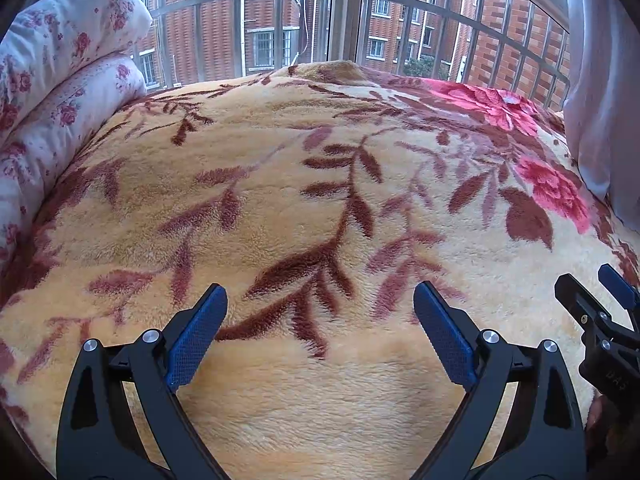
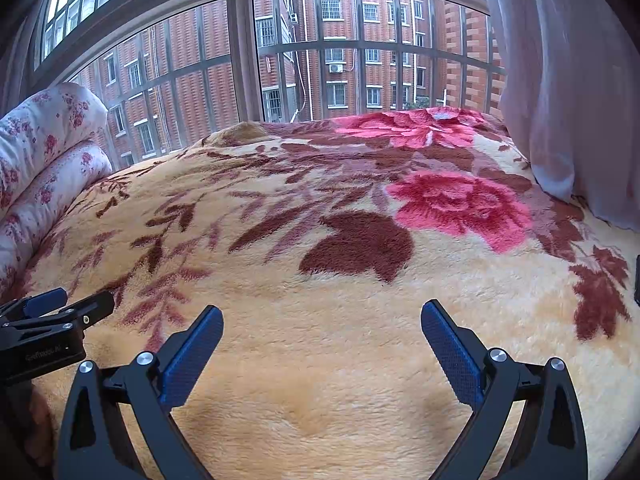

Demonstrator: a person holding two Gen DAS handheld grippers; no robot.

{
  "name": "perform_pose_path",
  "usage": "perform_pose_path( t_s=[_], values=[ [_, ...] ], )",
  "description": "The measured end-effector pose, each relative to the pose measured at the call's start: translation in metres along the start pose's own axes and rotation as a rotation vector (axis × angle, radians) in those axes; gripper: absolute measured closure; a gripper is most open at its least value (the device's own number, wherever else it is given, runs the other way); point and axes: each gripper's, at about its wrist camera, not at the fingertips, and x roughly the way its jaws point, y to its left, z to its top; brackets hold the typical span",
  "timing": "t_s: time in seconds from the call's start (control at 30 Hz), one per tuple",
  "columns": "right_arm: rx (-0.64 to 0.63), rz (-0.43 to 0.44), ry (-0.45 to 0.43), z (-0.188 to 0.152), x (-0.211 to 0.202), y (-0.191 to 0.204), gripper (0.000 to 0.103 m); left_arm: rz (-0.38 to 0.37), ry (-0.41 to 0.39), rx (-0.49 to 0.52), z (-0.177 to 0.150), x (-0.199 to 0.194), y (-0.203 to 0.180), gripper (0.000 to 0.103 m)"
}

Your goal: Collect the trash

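- Both the left gripper and the right gripper hover with jaws spread wide, released, holding nothing.
- Between and ahead of both sets of jaws lies only the floral blanket on the bed.
- A small pale scrap sits far ahead of the right jaws, possibly trash; too small to tell.
- Judgement: the search step is in hand; next comes locating trash, then reaching forward.
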Motion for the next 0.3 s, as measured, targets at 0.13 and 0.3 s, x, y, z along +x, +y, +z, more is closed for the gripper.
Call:
perform_pose_path(
  t_s=[0.13, 0.3],
  values=[
    [0.000, 0.000, 0.000, 0.0000, 0.0001, -0.0001, 0.005, 0.011, 0.013, 0.003, 0.0002, 0.0022, -0.0010, 0.011],
    [-0.001, 0.001, 0.000, 0.0002, 0.0003, -0.0003, 0.005, 0.007, 0.023, -0.012, -0.0001, 0.0033, 0.0022, 0.011]
  ],
)
